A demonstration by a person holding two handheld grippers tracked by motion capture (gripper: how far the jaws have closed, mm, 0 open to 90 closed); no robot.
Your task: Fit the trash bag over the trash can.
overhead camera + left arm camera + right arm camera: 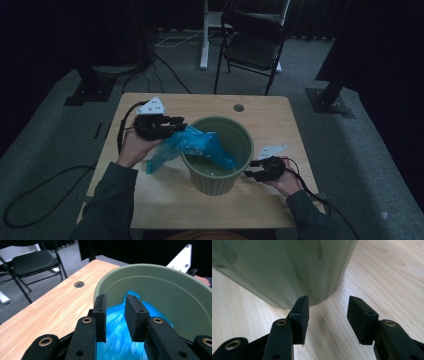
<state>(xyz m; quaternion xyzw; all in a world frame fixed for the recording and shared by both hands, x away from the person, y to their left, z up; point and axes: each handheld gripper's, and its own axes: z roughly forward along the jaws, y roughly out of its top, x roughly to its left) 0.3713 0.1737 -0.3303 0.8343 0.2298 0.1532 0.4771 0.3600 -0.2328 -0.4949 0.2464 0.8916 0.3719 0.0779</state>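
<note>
A green bin (215,182) stands in the middle of the wooden table (150,200). A blue plastic bag (200,145) drapes over its left rim, part inside and part hanging down outside to the left. My left gripper (180,124) is at that rim. In the left gripper view its jaws (115,305) stand apart with the blue bag (117,340) lying loose between and below them, in front of the bin's inner wall (160,285). My right gripper (251,173) rests low at the bin's right side, open (328,306) and holding nothing, with the bin's outer wall (287,267) just ahead.
A black folding chair (252,42) and a white desk leg (204,35) stand beyond the table's far edge. A cable hole (238,107) sits in the tabletop behind the bin. Black stand bases (90,90) flank the table on the carpet.
</note>
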